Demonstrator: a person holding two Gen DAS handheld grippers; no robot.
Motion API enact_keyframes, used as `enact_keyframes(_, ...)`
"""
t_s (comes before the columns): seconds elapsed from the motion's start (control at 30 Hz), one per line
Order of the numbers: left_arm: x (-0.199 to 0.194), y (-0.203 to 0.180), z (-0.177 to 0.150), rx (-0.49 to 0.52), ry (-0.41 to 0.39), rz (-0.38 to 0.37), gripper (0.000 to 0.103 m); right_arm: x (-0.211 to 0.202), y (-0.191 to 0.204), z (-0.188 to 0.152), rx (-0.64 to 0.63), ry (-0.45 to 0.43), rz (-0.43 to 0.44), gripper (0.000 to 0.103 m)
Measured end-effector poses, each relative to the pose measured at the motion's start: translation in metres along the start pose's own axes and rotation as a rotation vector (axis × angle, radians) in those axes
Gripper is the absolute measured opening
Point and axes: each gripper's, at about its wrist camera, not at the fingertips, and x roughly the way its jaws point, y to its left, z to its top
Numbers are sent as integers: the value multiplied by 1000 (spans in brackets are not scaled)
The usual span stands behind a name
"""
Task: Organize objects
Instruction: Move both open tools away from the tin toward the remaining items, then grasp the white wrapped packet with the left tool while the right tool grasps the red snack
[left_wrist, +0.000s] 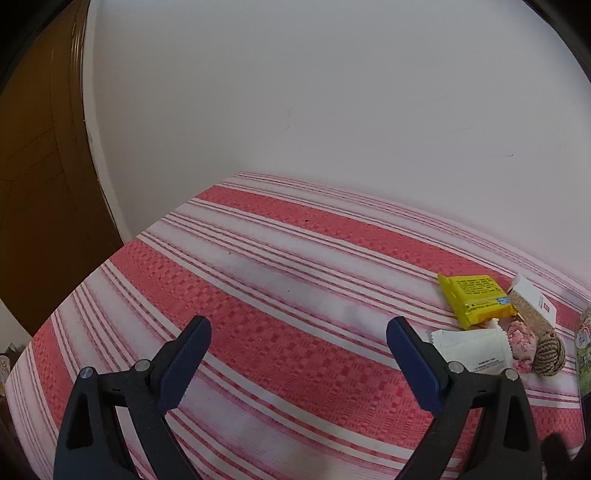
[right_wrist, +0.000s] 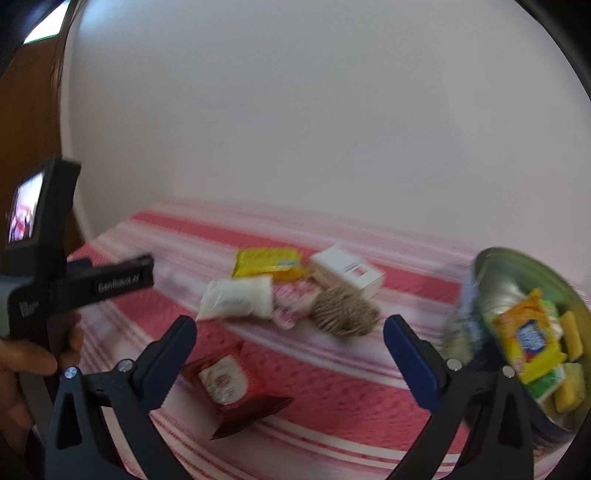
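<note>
A red-and-white striped cloth (left_wrist: 280, 258) covers the table. On it lie a yellow packet (right_wrist: 267, 263), a white box (right_wrist: 347, 271), a white sachet (right_wrist: 236, 298), a pink wrapped sweet (right_wrist: 291, 304), a ball of twine (right_wrist: 345, 314) and a red packet (right_wrist: 231, 384). The yellow packet (left_wrist: 476, 299), white sachet (left_wrist: 472, 349) and twine (left_wrist: 550, 350) lie at the right of the left wrist view. My left gripper (left_wrist: 297, 332) is open over bare cloth. My right gripper (right_wrist: 290, 328) is open above the red packet, holding nothing. The right wrist view is motion-blurred.
A round metal tin (right_wrist: 532, 343) holding several yellow and green snack packets stands at the right edge. A white wall (left_wrist: 332, 92) rises behind the table, a brown door (left_wrist: 40, 166) at left. A hand (right_wrist: 22, 373) holds the left gripper's body (right_wrist: 48, 280).
</note>
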Motion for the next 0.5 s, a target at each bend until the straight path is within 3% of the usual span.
enact_keyframes(0.13,3,-1,0,7,9,-3,97,19,12,-2,-65,105,62,101)
enact_keyframes(0.2,6,0,1,3,14,-2,97,29,21,-6,-100,154,77,93)
enact_keyframes(0.27,3,-2,0,4,19,-7,97,40,29,-9,-142,211,81,76)
enact_keyframes(0.4,2,-7,-2,21,34,-37,97,54,36,-15,-179,281,90,59)
enact_keyframes(0.47,0,-14,-3,35,38,-60,97,52,32,-17,-162,281,112,45)
enact_keyframes(0.5,0,-16,-3,46,38,-73,97,51,29,-18,-149,286,127,45)
